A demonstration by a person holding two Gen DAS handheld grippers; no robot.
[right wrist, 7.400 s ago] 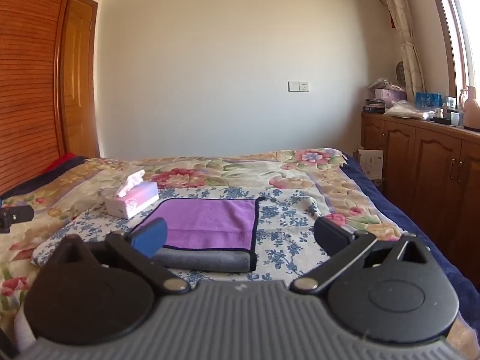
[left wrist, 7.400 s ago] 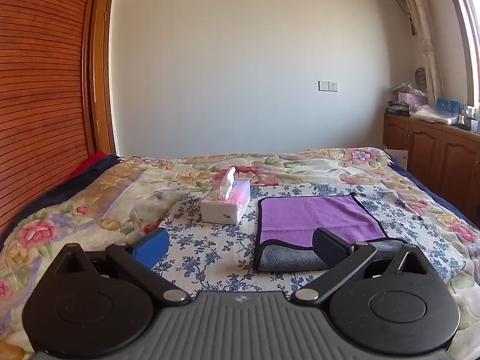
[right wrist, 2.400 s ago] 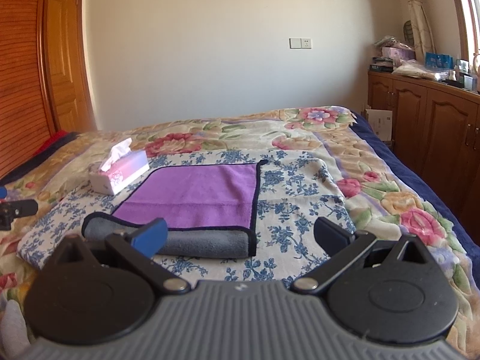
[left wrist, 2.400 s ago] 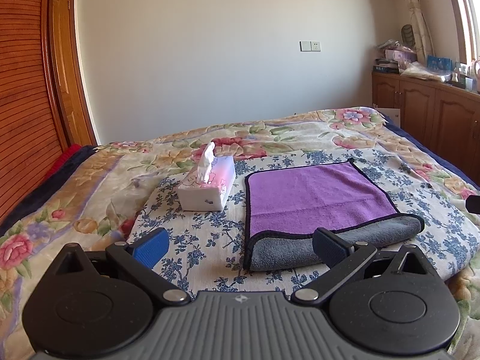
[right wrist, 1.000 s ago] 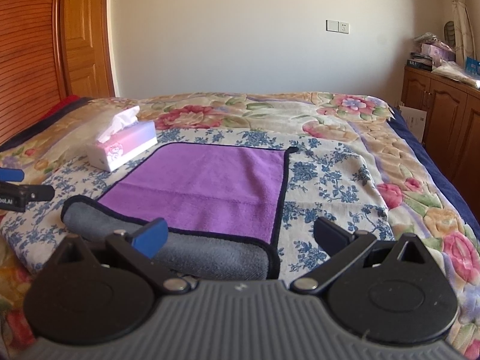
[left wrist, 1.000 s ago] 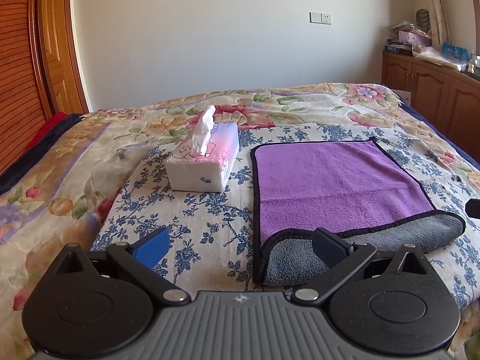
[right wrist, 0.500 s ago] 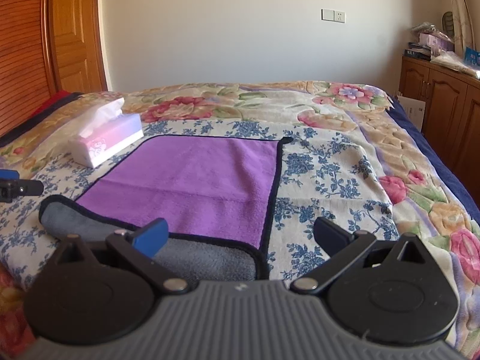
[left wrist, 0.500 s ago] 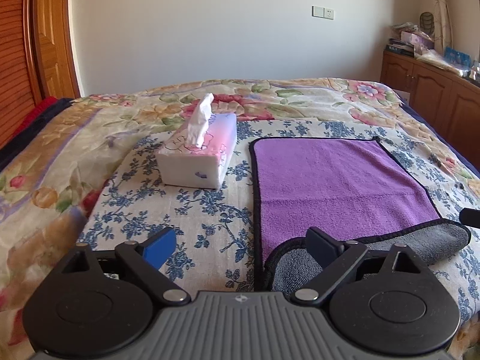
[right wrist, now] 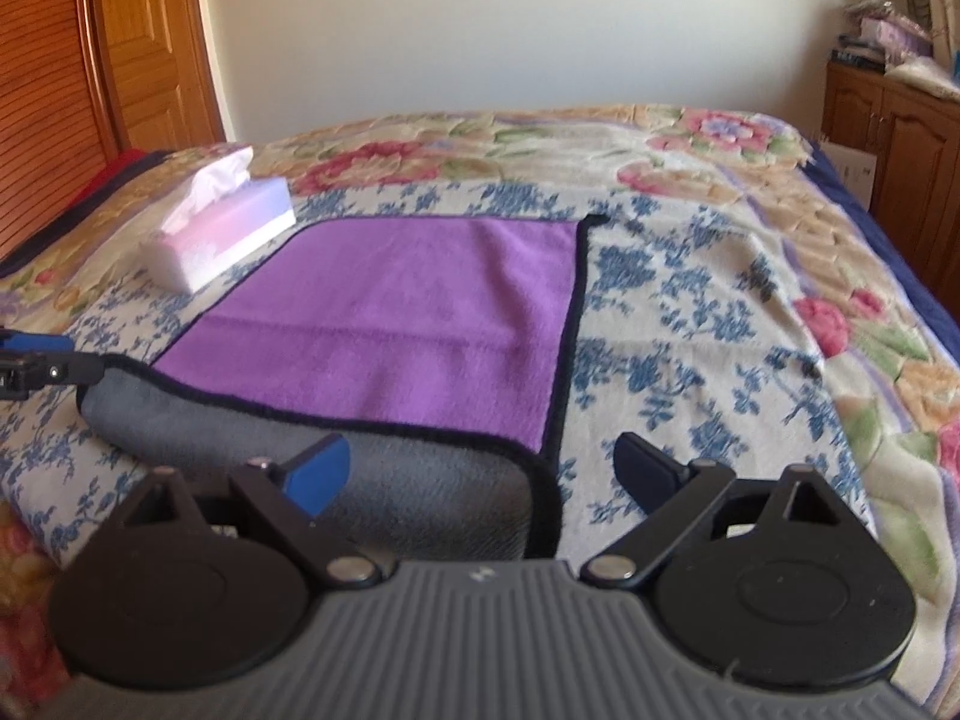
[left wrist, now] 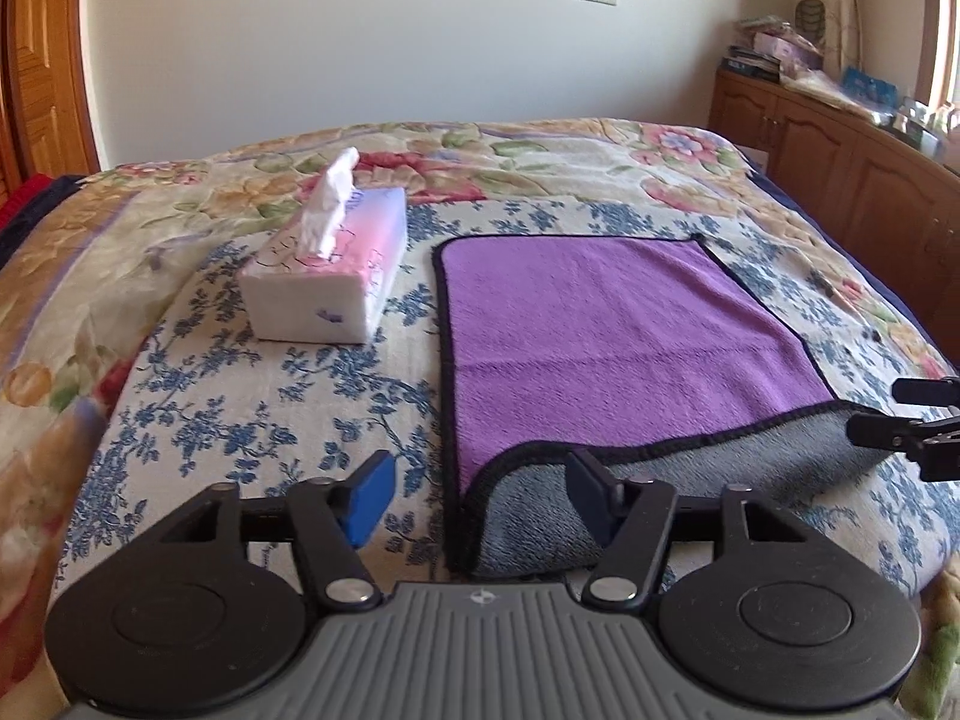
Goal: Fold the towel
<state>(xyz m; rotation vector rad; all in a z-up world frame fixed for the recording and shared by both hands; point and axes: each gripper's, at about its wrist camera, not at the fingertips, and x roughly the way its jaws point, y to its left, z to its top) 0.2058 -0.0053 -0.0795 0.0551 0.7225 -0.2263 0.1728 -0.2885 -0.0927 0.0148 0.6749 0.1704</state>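
A purple towel with a black hem (left wrist: 606, 336) lies flat on the bed; its near edge is turned over and shows a grey underside (left wrist: 708, 480). My left gripper (left wrist: 480, 495) is open and straddles the towel's near left corner. My right gripper (right wrist: 480, 471) is open and straddles the near right corner (right wrist: 540, 480) of the towel (right wrist: 408, 312). The right gripper's tips show at the right edge of the left wrist view (left wrist: 912, 426), by the grey fold.
A white and pink tissue box (left wrist: 327, 276) stands left of the towel, also in the right wrist view (right wrist: 222, 234). The bed carries a floral cover (left wrist: 210, 396). Wooden cabinets (left wrist: 840, 174) stand on the right, a wooden door (right wrist: 138, 42) on the left.
Both grippers have moved forward and down to the towel's near folded edge. The left jaws have narrowed a little. The towel has not moved.
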